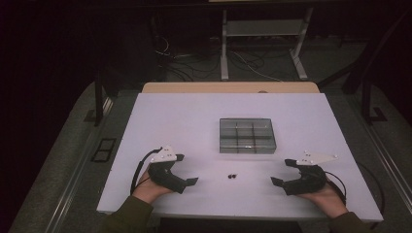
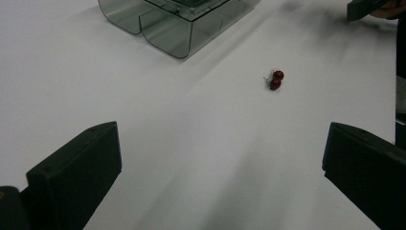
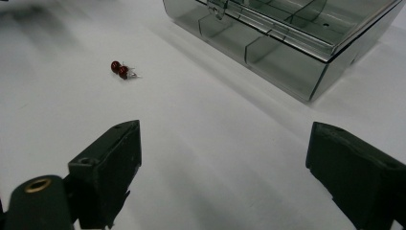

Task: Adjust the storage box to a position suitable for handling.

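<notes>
Both hands rest low on the near edge of the white table (image 1: 170, 116), forearms coming in from the near side in olive sleeves. The left hand (image 1: 145, 187) lies at the near left, wrapped around the left gripper (image 1: 187, 170), which points rightward and slightly inward toward the table's middle. The right hand (image 1: 325, 194) lies at the near right and holds the right gripper (image 1: 284, 171), pointing leftward, a mirror of the other. Each gripper sits just above or on the tabletop; which, I cannot tell.

The jaws of both grippers stand wide apart with nothing between them, as each gripper view shows: bare table lies in the gap.

Two small red beads (image 1: 232, 175) lie together, touching, on the table between the two grippers, roughly midway and apart from both. In the left gripper view the beads (image 2: 276, 80) sit ahead and to the right; in the right gripper view the beads (image 3: 119, 70) sit ahead and to the left.

A clear box (image 1: 247, 135) with compartments stands farther off, beyond the beads, near the table's centre, its lid shut.
</notes>
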A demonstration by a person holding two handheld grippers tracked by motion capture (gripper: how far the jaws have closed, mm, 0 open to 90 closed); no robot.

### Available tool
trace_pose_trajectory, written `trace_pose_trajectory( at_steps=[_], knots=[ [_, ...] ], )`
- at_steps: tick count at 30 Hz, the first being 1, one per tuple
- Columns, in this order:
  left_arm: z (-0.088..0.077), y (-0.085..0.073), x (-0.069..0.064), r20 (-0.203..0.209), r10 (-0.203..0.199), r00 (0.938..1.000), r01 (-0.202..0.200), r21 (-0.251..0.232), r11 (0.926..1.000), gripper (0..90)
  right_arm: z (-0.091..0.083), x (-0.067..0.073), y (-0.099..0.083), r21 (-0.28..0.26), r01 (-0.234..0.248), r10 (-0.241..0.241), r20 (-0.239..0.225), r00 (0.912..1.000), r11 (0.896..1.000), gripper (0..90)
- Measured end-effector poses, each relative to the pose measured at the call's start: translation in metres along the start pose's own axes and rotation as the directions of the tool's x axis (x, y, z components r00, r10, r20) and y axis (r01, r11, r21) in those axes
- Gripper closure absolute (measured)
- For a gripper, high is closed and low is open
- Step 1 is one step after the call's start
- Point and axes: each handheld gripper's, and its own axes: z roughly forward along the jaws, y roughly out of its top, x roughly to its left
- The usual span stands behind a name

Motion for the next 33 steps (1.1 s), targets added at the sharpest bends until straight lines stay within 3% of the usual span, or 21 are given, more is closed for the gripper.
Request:
trace_pose_trajectory(
  at_steps=[8, 33],
  knots=[
    [0.001, 0.001, 0.001, -0.001, 0.0, 1.0, 0.0, -0.002, 1.0, 0.0, 0.0, -0.003, 0.003, 0.0, -0.009, 0.009, -0.007, 0.9999, 1.0, 11.4],
    [0.001, -0.001, 0.001, -0.003, -0.007, 1.0, 0.007, -0.006, 1.0, 0.0, 0.009, -0.037, 0.041, -0.013, -0.039, 0.039, -0.001, 0.9992, 0.999, 11.6]
  ],
)
